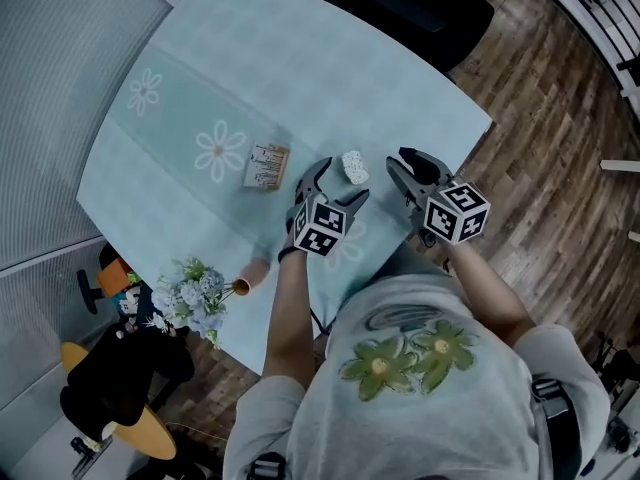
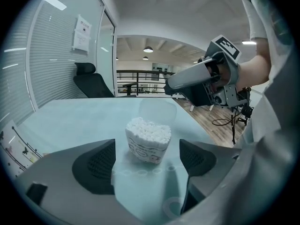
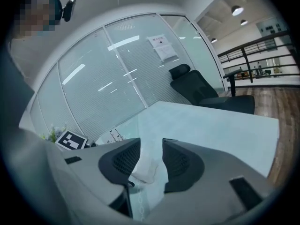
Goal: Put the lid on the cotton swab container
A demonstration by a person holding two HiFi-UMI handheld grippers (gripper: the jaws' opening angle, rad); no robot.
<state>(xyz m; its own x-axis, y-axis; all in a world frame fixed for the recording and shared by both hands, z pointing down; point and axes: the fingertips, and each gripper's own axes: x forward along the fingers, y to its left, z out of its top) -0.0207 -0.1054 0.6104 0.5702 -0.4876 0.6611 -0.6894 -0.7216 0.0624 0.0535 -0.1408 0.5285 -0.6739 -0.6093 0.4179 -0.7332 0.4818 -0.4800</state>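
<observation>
The cotton swab container, a small clear tub packed with white swabs, stands on the teal tablecloth; it is also visible in the head view. My left gripper is open, its wide jaws on either side of the container without touching it. Just behind the container a clear lid shows faintly. My right gripper hovers over that spot from the right. Its jaws stand narrow in the right gripper view, with a pale translucent piece low in the gap, apparently the lid. The right pad stays clear of it.
A small printed box lies left of the grippers. A vase of pale flowers stands at the table's near left corner. A black office chair is beyond the far edge. Wooden floor lies to the right.
</observation>
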